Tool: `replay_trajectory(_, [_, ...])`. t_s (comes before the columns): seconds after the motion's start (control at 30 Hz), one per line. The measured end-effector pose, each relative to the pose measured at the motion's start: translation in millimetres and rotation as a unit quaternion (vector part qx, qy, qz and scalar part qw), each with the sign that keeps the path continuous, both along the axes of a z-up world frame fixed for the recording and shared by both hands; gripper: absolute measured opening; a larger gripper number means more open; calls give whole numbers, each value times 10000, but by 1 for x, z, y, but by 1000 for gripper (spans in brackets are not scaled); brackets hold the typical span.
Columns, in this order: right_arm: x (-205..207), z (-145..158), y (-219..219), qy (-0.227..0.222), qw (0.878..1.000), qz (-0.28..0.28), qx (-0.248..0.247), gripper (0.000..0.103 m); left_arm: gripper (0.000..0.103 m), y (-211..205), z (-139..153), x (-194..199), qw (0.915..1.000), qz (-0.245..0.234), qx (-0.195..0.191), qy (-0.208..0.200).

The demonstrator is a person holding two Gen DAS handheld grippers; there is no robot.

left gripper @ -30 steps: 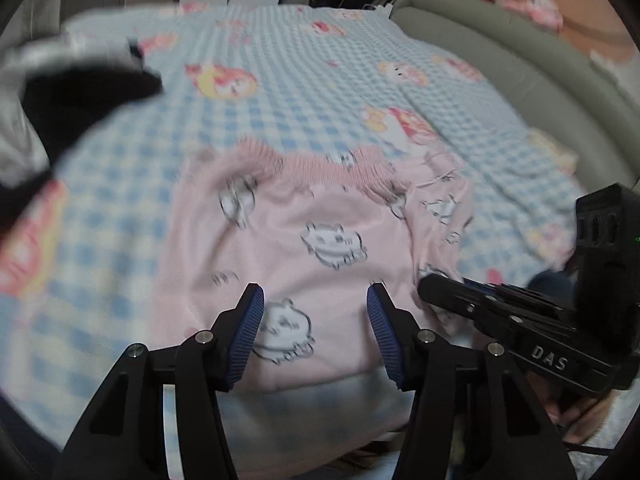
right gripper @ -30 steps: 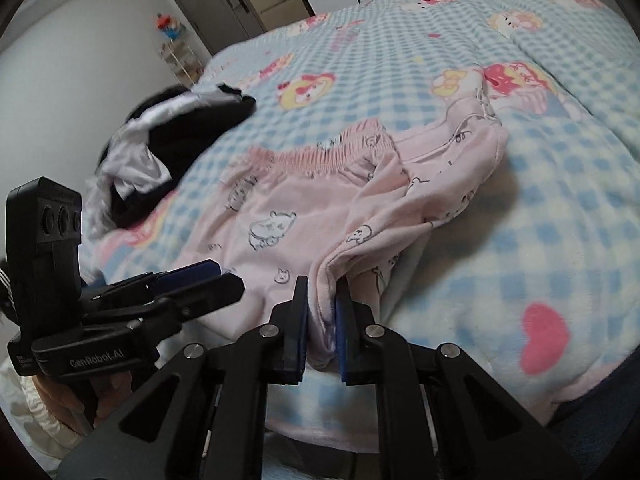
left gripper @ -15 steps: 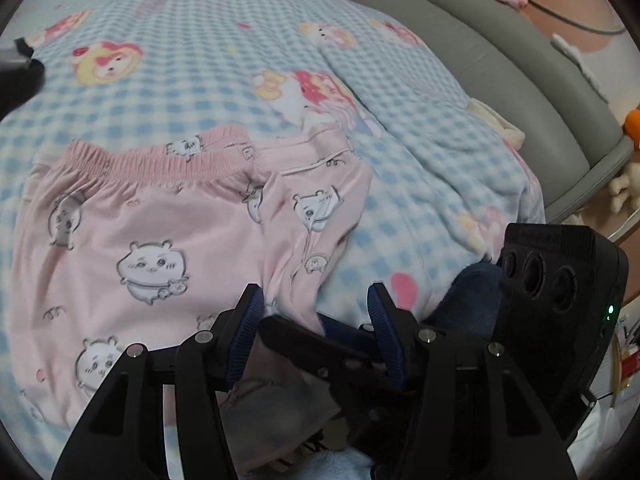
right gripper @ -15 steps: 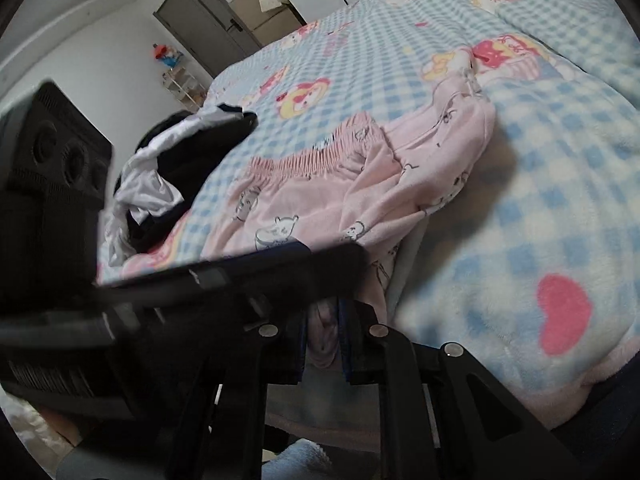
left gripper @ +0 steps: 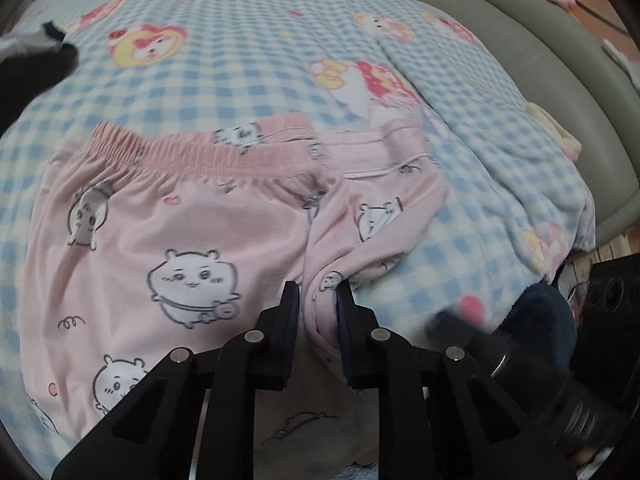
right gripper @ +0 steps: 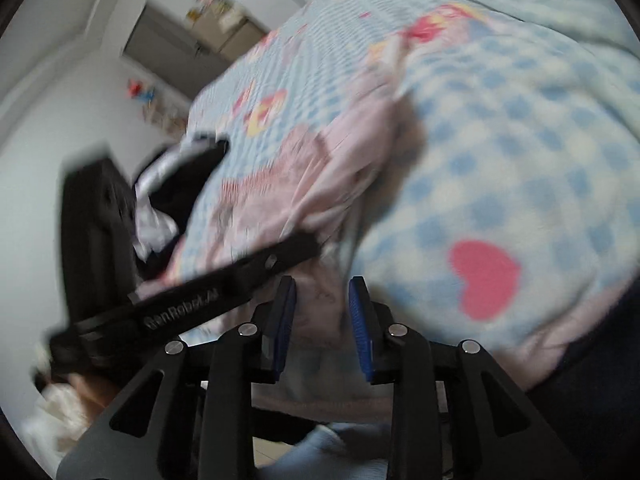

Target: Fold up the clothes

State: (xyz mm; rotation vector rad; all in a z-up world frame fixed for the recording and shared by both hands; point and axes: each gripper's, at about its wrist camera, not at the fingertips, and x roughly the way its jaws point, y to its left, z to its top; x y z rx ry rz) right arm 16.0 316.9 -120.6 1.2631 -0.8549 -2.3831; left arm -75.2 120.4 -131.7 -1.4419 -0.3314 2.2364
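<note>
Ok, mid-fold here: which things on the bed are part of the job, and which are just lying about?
Part of the job:
- pink pyjama shorts
- left gripper, closed on a fold of the shorts
- right gripper, jaws apart around the pink fabric

Lying about:
- black and white clothing, heaped to the side
- checked blanket underneath
- grey headboard

A bed with a blue checked blanket (left gripper: 248,80) carries pink pyjama trousers (left gripper: 160,240) near its front edge and dark clothes (left gripper: 36,68) at its left edge.

Pink cartoon-print pajama pants (left gripper: 192,248) on blue-and-white checked blanket (left gripper: 248,64)
</note>
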Motion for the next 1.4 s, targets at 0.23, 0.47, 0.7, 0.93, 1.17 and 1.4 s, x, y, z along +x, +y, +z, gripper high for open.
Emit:
replay_trajectory(0.23, [-17, -12, 3, -182, 9984, -281, 464, 30, 19, -11, -4, -2, 9996, 215, 181, -86])
replay_trajectory(0.47, [-23, -21, -20, -249, 9981, 88, 555, 30, 35, -10, -2, 1, 9983, 83, 571, -123])
replay_trajectory(0.7, [-19, -20, -29, -176, 9980, 206, 566, 30, 15, 9, -1, -8, 9993, -288, 222, -75])
replay_trajectory(0.93, [-14, -9, -35, 120, 9985, 422, 313, 35, 11, -31, 34, 4, 9974, 191, 455, 517])
replay_trajectory(1.17, [-12, -4, -55, 152, 9961, 716, 483, 36, 11, -135, 30, 17, 9885, 1151, 946, 253])
replay_trajectory(1.4, [-30, 24, -116, 555, 9835, 1448, 936, 39, 18, -173, -15, 21, 9823, 1355, 1238, -379])
